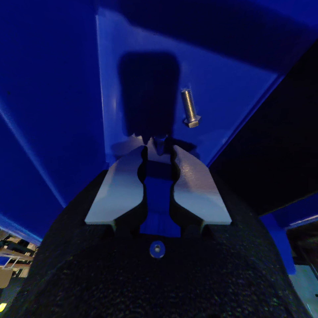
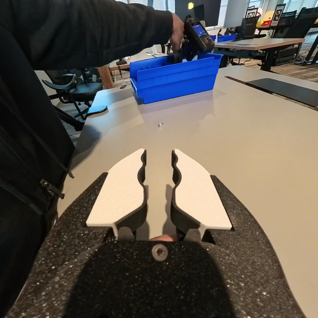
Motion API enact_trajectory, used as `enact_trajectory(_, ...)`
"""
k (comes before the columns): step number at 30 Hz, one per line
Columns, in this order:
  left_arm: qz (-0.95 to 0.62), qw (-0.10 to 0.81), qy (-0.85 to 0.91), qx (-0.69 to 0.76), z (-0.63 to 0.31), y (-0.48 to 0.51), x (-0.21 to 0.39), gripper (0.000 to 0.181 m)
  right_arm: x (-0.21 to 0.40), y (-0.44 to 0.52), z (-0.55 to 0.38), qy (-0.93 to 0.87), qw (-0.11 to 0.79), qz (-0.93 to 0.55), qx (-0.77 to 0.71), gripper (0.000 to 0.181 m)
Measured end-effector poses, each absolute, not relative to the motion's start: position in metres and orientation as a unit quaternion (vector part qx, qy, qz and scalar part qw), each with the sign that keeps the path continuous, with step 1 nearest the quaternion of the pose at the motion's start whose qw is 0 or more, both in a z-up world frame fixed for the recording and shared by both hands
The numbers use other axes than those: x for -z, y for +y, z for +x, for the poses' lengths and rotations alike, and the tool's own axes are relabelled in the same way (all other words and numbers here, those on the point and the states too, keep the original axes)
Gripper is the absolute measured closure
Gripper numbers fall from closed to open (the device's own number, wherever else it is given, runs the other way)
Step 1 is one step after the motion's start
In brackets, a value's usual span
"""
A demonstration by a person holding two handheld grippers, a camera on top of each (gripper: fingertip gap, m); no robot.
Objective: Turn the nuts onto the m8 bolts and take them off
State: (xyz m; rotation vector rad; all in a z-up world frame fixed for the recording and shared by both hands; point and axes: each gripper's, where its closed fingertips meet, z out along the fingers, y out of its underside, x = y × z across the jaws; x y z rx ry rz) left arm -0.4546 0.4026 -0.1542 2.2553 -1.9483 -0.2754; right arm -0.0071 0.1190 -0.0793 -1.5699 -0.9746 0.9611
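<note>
You're barely started: your left gripper (image 1: 159,146), fingers spread, straddles one bolt (image 1: 160,145) in the blue bin (image 2: 173,77), spare bolt (image 1: 190,108) alongside. Right gripper (image 2: 159,151) hangs spread, empty; the nut (image 2: 160,124) lies unthreaded on the table (image 2: 240,137).

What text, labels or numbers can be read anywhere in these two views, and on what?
Left wrist view: none on the blue bin or bolt.
Small screen above the bin: too small to read.
Black-and-white marker boards in the background: patterns only, no legible words.
</note>
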Motion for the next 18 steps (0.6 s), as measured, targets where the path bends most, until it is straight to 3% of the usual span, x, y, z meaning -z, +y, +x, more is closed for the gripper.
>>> enact_trajectory(11, 0.763, 0.089, -0.635, 0.082, -0.452, 0.400, 0.163, 0.168, 0.078, 0.117, -0.006, -0.406, 0.515, -0.647, -0.390, 0.154)
enact_trajectory(18, 0.787, 0.008, -0.605, 0.123, -0.459, 0.410, 0.143, 0.171, 0.078, 0.111, -0.002, -0.418, 0.523, -0.640, -0.376, 0.154)
